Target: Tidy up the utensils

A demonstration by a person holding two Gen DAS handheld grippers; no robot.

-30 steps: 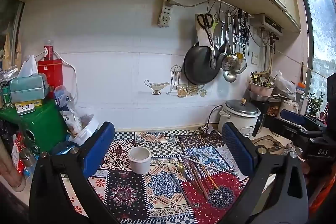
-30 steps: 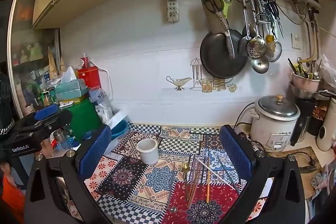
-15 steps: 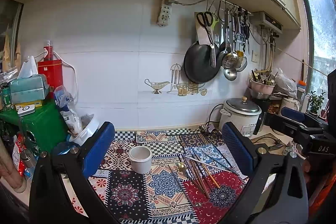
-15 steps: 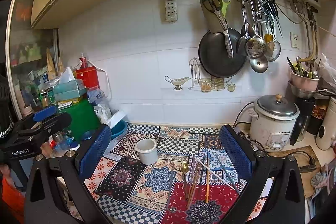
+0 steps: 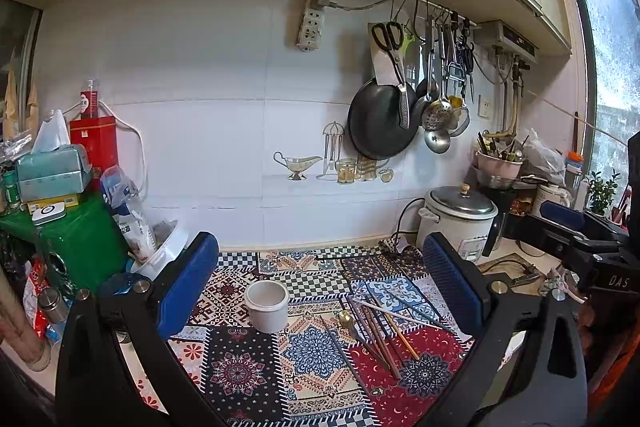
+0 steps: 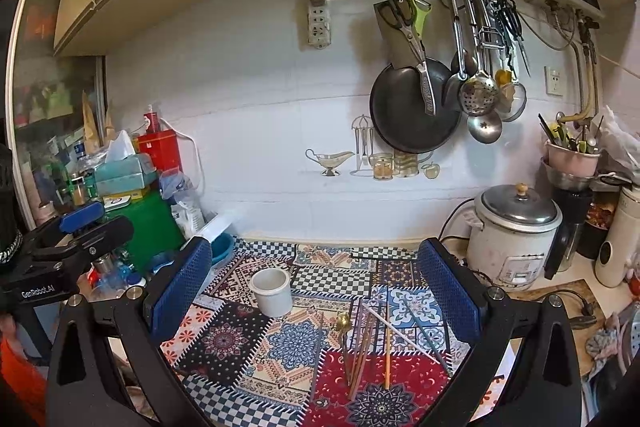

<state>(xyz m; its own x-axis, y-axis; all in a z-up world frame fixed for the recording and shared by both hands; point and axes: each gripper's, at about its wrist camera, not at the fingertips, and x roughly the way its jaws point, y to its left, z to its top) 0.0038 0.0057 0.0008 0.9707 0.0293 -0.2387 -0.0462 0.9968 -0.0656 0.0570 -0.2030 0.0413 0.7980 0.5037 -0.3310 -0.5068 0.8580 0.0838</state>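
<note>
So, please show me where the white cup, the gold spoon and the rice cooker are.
white cup [image 5: 267,311], left wrist view, on its front wall.
gold spoon [image 6: 342,320], right wrist view, on its bowl.
rice cooker [image 6: 511,255], right wrist view, on its white body.

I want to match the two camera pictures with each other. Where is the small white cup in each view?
Left wrist view: the white cup stands on the patterned mat, just below the centre, left of the loose chopsticks.
Right wrist view: the white cup stands left of the centre, on the mat's far part.
Shared landmark: the black pan hanging on the wall.
</note>
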